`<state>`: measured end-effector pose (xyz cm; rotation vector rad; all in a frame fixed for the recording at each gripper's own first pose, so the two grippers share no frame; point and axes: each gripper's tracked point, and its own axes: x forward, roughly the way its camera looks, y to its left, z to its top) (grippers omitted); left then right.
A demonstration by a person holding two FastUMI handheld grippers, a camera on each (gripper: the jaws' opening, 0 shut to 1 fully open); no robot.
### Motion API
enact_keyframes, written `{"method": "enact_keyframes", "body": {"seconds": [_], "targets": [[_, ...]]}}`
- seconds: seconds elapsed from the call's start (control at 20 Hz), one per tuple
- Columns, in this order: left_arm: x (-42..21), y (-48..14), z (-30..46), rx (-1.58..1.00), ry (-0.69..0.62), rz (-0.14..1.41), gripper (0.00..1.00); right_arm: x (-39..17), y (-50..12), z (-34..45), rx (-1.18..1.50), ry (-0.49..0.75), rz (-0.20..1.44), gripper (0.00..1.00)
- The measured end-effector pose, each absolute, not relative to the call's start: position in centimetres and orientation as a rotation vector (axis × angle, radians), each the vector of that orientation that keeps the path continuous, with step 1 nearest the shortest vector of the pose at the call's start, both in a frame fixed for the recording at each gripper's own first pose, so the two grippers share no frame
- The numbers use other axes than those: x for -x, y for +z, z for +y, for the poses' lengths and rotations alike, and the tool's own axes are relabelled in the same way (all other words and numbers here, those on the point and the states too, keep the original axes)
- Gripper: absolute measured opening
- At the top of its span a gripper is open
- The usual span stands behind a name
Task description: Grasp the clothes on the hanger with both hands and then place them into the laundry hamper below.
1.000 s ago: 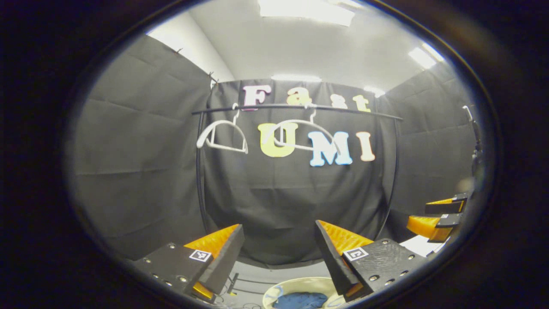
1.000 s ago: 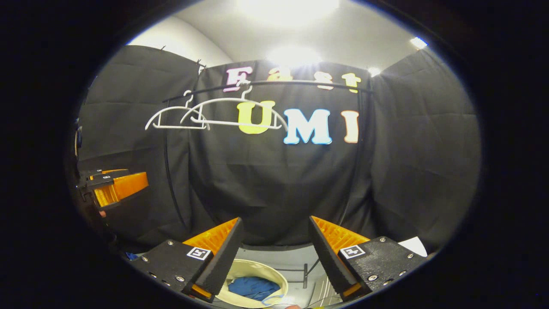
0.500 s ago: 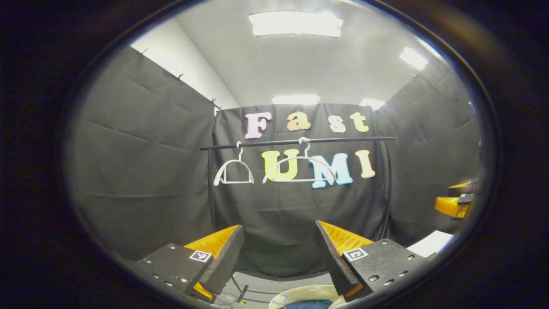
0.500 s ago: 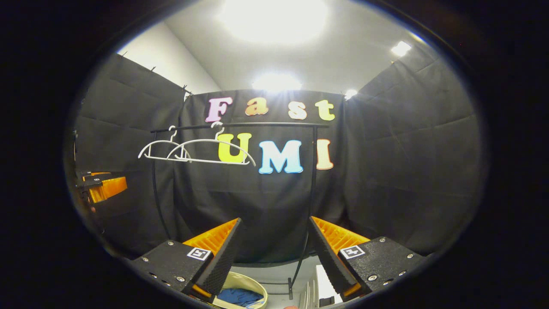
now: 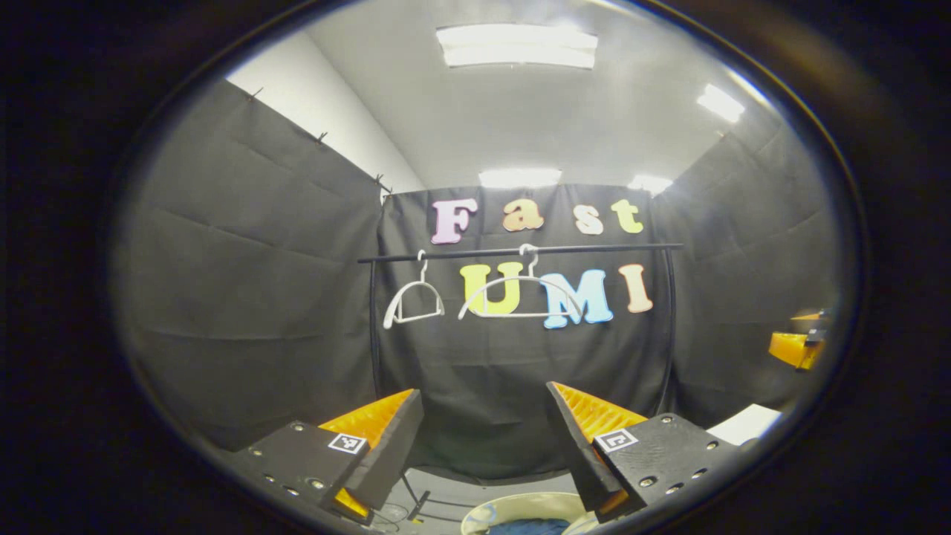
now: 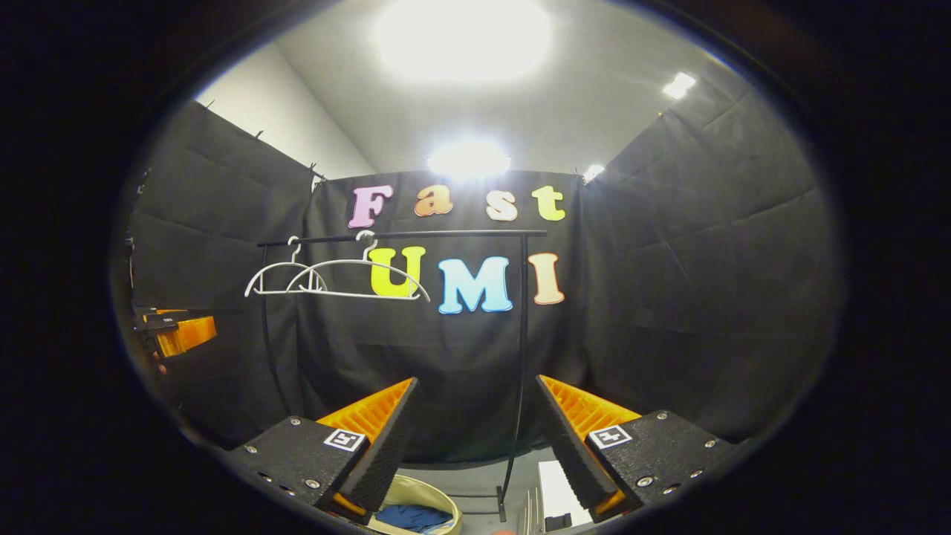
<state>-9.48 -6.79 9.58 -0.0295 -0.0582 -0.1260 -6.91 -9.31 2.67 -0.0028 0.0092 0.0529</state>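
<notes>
With jaws spread wide and gripping nothing, the left gripper (image 5: 481,435) and right gripper (image 6: 475,431) face the rail (image 5: 520,251) with 2 bare hangers (image 6: 356,279), while the blue clothes (image 6: 412,516) lie in the hamper (image 6: 416,494) below.

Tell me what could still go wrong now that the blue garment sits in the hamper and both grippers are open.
Little, probably. The blue garment lies near the hamper rim, so part may hang over. The right gripper is close to the rack's upright post and could clip it. Both hangers are bare.
</notes>
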Motion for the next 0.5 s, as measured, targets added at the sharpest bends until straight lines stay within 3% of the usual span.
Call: {"method": "enact_keyframes", "body": {"seconds": [0.3,0.35,0.5], "targets": [[10.41,9.49,-6.74,0.015,-0.123,-0.071,0.95,7.02,3.07,-9.25,-0.017,0.048,0.000,0.93],[10.38,9.57,-6.72,0.011,-0.122,-0.071,1.00,7.04,3.08,-9.33,-0.020,0.044,-0.001,0.93],[10.35,9.44,-6.82,0.008,-0.121,-0.072,0.95,7.04,3.10,-9.51,-0.020,0.034,-0.004,0.93]]}}
